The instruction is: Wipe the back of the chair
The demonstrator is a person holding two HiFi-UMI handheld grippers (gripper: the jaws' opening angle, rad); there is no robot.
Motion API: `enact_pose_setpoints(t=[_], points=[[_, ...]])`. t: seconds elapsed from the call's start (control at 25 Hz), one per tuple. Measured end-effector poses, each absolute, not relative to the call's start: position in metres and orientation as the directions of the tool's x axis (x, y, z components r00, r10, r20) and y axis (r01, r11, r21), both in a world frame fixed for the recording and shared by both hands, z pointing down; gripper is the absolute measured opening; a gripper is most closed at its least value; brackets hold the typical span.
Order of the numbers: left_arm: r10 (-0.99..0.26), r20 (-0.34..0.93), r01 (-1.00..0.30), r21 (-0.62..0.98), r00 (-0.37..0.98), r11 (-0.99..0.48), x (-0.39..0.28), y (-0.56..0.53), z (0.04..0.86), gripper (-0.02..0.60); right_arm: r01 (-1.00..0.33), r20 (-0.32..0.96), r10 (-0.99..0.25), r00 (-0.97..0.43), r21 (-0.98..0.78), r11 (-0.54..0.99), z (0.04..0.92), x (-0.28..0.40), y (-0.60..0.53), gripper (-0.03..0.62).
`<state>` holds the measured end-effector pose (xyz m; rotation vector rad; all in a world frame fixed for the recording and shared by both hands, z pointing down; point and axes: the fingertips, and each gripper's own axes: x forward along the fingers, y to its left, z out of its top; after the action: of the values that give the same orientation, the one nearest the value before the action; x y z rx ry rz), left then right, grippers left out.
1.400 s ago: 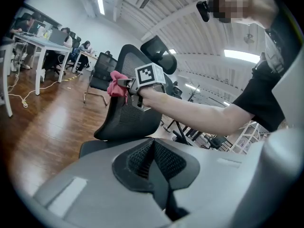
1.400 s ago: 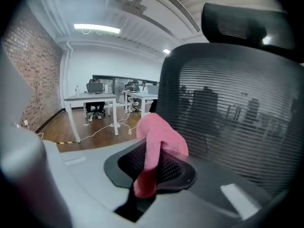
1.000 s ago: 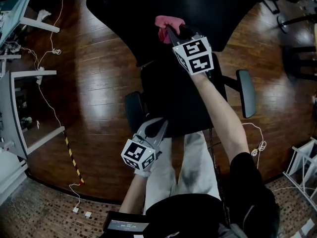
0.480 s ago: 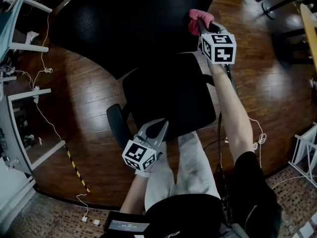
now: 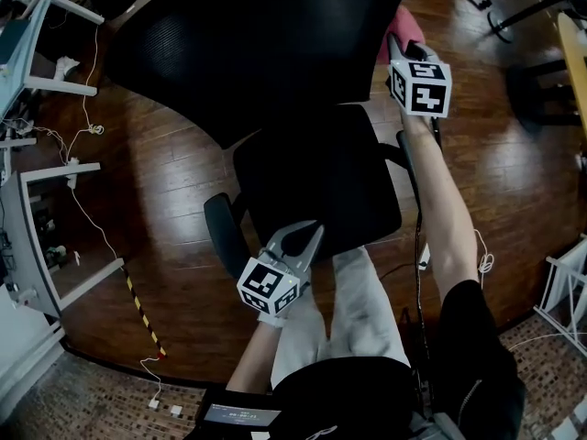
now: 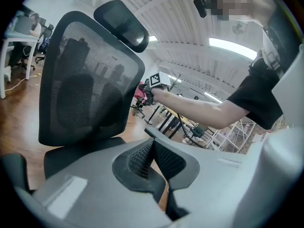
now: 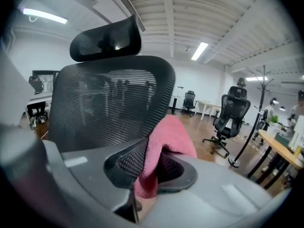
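I read the right gripper [image 7: 151, 167] jaws clamped on a fuzzy pink cloth [image 7: 167, 139] at upper right in the head view, just beside the curved black mesh chair back [image 5: 257, 44]. Left gripper [image 6: 153, 159] jaws are pressed together, low over the padded black seat [image 5: 312, 181]. Glossy plank floor [image 5: 165, 154] all round.

Dark wood floor [image 5: 165, 200], white desk [image 5: 55, 170], ceiling strip lights [image 7: 45, 15].

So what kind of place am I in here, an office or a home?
Most likely an open-plan office: the mesh-back chair with a headrest, more swivel chairs and desks standing behind it on the wood floor, and long strip lights on the ceiling.
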<state>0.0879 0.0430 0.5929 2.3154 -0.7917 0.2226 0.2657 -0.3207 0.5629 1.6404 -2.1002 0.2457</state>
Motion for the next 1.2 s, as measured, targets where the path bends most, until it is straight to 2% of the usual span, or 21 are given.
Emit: enact_pose_setpoints(t=[0.32, 0.6, 0.88, 1.2], points=[[-0.527, 0.325, -0.612, 0.541, 0.785, -0.578, 0.052, 0.048, 0.572, -0.012, -0.856, 0.434, -0.837, -0.334, 0.232, 0.462, 0.533, 0.125, -0.318, 0.044], [-0.601, 0.321, -0.662, 0.543, 0.732, -0.516, -0.021, 0.048, 0.571, -0.012, -0.747, 0.43, -0.77, -0.471, 0.271, 0.608, 0.526, -0.017, -0.296, 0.044], [-0.658, 0.314, -0.703, 0.522, 0.685, -0.483, -0.078, 0.043, 0.556, -0.012, -0.585, 0.451, -0.64, -0.622, 0.276, 0.763, 0.523, -0.151, -0.26, 0.044], [-0.714, 0.308, -0.747, 0.495, 0.629, -0.444, -0.129, 0.041, 0.53, -0.012, -0.381, 0.453, -0.468, -0.759, 0.273, 0.883, 0.5, -0.259, -0.212, 0.044]])
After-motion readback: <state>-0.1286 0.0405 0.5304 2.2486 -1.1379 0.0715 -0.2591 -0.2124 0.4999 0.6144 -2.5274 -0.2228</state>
